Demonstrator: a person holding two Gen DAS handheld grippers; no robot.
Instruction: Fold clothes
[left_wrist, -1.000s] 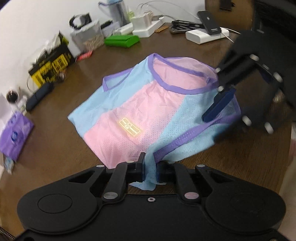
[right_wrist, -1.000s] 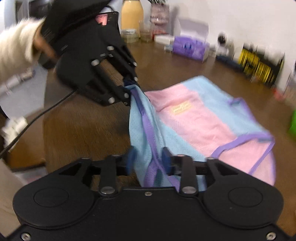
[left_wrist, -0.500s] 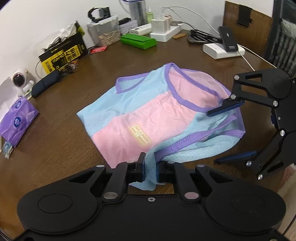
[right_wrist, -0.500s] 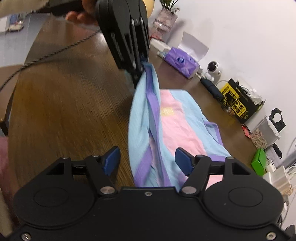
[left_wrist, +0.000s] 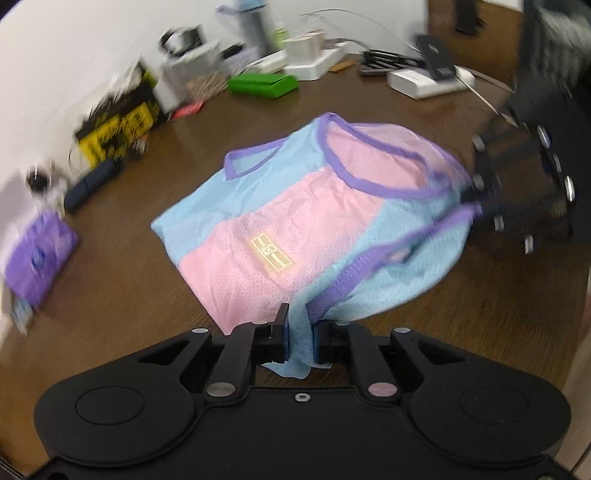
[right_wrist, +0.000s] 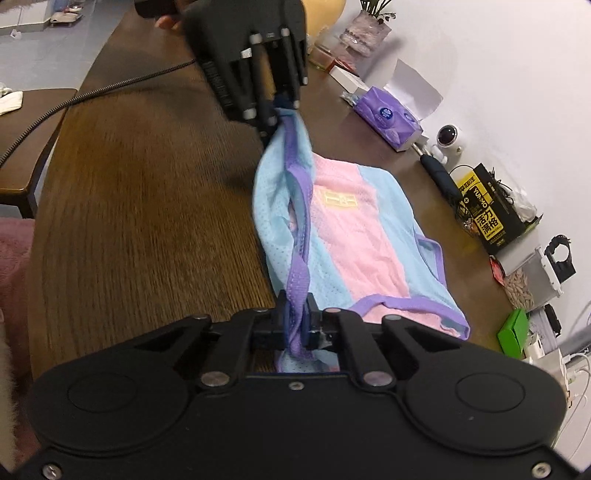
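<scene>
Your left gripper (left_wrist: 298, 338) pinches a light blue corner of the mesh vest (left_wrist: 314, 218), which lies on the brown table (left_wrist: 122, 295). Beyond the vest, to its right, your right gripper (left_wrist: 476, 201) grips its purple-trimmed edge. Behind the vest a green box (left_wrist: 262, 84) is blurred. Left of the vest lies a purple packet (left_wrist: 37, 258).

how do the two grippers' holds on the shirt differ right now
The left gripper pinches plain blue mesh at one end of the shirt; the right gripper pinches the purple trimmed edge at the other end. Both are shut on the fabric, lifting its near side off the table.
</scene>
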